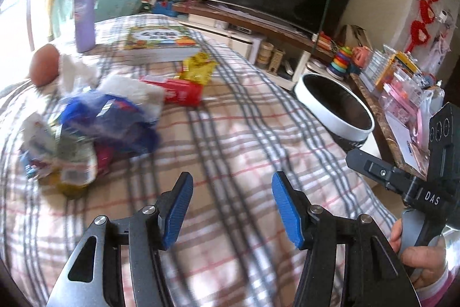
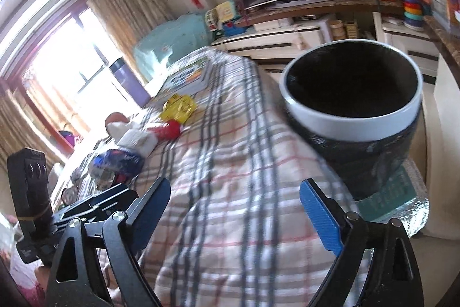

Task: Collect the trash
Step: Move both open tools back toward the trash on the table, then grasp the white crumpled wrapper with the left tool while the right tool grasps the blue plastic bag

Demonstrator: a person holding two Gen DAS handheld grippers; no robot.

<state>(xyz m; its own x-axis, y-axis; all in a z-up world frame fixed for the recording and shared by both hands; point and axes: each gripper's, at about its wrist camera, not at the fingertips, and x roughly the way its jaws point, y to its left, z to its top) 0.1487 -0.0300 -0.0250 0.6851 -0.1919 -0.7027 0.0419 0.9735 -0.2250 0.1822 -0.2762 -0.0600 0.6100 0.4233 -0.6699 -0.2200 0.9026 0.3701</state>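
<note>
Both tongs, left and right, hover wide and empty over the plaid bed, seemingly ready to carry the wrapper pile near its left edge to the bin off its right edge.

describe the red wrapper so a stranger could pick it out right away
On the plaid bedspread, look just in front of the picture book. The red wrapper lies between a yellow wrapper and white tissue, the only solid red piece there.

Black claws, ribbed blue pads, silver screws.
</note>
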